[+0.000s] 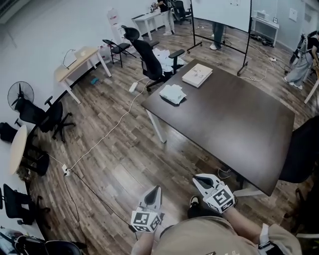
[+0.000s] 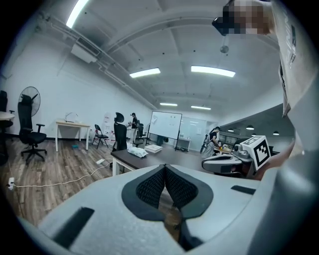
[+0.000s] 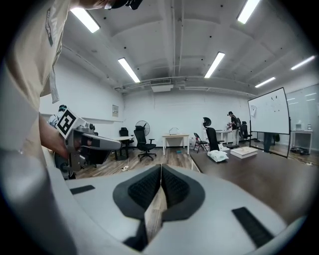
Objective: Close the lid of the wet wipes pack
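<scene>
Held low at frame bottom: left gripper [image 1: 156, 190] and right gripper [image 1: 198, 179], jaws pressed together, nothing between (wet wipes pack [image 1: 172, 93] well apart, upper centre, on the dark table [image 1: 239, 129]).

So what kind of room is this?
Most likely an office or workroom: there is a large dark brown table, a black swivel office chair near it, and a white whiteboard on a stand.

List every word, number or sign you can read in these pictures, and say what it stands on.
No text can be read.
Cubes: square black-and-white patterns, no letters.
Whiteboard: faint marks, too small.
Wall notice: too small.
Wipes pack: nothing legible.
Box: nothing legible.
</scene>
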